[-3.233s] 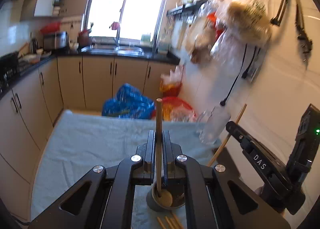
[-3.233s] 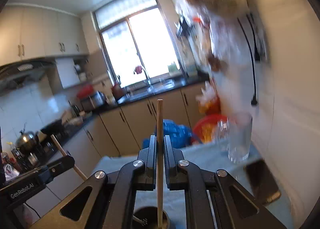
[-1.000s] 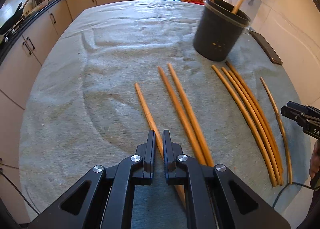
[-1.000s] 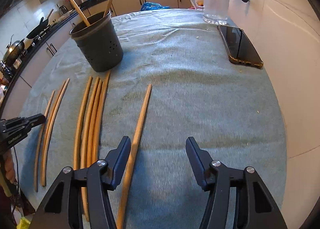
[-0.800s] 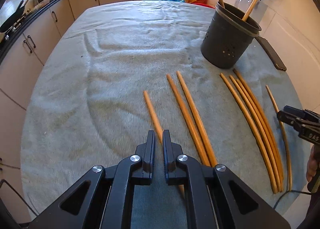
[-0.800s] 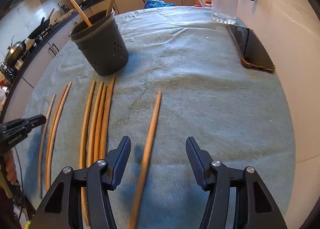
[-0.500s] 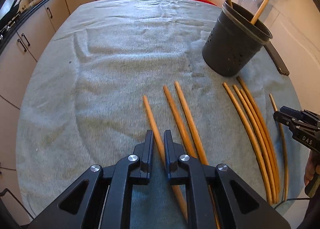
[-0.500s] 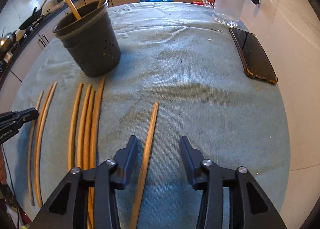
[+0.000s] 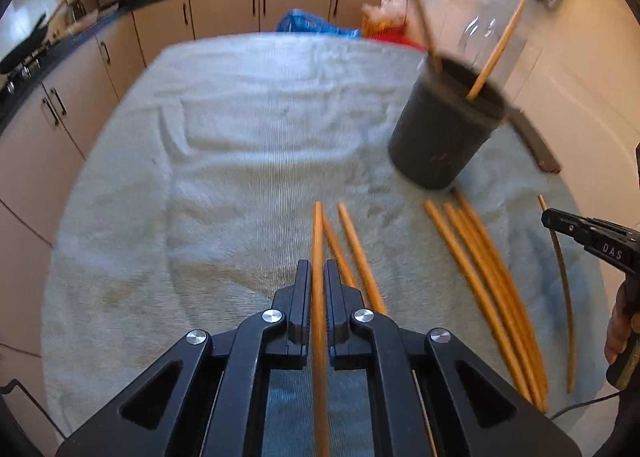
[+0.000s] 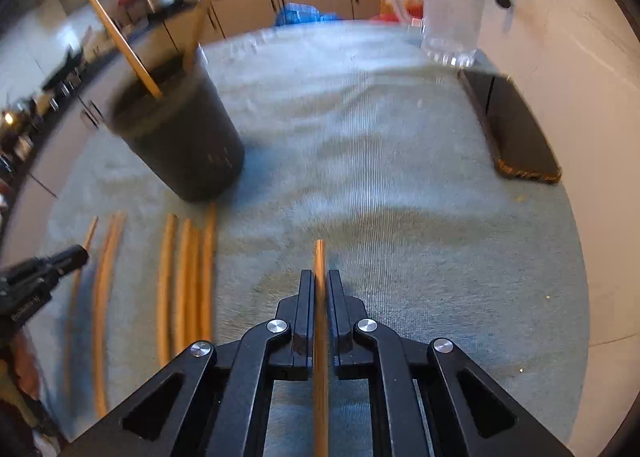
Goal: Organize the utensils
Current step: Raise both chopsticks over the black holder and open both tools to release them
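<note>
My left gripper (image 9: 318,277) is shut on a wooden chopstick (image 9: 317,233) that runs forward between its fingers, a little above the towel. My right gripper (image 10: 320,285) is shut on another wooden chopstick (image 10: 319,257) in the same way. The dark grey utensil holder (image 9: 440,133) stands ahead to the right in the left wrist view and ahead to the left in the right wrist view (image 10: 180,145), with two sticks leaning in it. Several loose chopsticks (image 9: 480,277) lie on the towel, also in the right wrist view (image 10: 184,281).
A grey-blue towel (image 9: 240,161) covers the table. A phone (image 10: 512,137) lies at the right edge by the wall, a glass jug (image 10: 452,5) behind it. Kitchen cabinets (image 9: 224,13) stand beyond the table's far edge.
Both grippers have closed on a chopstick each and lifted it off the towel; the right jaws were open half a second ago. Both views have tilted up toward the holder.
</note>
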The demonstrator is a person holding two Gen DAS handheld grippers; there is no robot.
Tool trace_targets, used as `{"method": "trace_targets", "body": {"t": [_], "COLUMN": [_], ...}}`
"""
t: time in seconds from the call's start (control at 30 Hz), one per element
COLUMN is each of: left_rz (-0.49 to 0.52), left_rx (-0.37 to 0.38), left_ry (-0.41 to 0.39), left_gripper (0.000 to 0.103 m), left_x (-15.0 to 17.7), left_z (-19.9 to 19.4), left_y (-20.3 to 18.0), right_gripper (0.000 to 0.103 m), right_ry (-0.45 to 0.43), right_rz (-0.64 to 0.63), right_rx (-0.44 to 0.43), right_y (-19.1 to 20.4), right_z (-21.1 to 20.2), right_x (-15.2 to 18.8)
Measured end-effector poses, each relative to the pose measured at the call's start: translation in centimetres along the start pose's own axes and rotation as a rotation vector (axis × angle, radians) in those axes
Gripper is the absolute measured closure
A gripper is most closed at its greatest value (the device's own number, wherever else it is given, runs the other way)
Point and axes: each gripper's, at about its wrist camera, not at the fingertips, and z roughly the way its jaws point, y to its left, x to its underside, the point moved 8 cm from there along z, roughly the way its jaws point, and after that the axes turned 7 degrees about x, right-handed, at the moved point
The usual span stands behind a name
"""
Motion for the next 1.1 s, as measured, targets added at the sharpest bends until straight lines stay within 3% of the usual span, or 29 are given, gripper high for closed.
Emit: {"method": "trace_targets", "body": {"t": [0.1,0.3,0.57,0.87,1.1], "left_rz": [0.038,0.102,0.112,0.103,0.113], "left_rx": [-0.007,-0.005,-0.011,0.025,0.047], "left_ry": [-0.071,-0.218,-0.358,-0.443,-0.495], "left_gripper": [0.097,0.097,0.097,0.097,0.097], "left_x": [-0.3,0.1,1.8,3.3,2.4], "left_z": [-2.7,-8.8,-14.7,-18.9,-20.7], "left_y": [-1.0,-3.5,-4.3,-5.0,-5.9], "right_gripper": [0.097,0.097,0.097,0.097,0.097], "right_ry": [-0.086,-0.26,-0.411,-0.5,-0.518], "right_rz": [0.018,0.004,0.005,0.032,0.036], "right_rx": [-0.034,-0.02,-0.003,-0.016,-0.012], "right_y": [-0.2,0.5,1.3,1.4,1.4], "right_z": [-3.3,-9.9,-16.0,-19.8,-20.3], "right_x": [-0.6,-0.2,1.3,1.9,0.9]}}
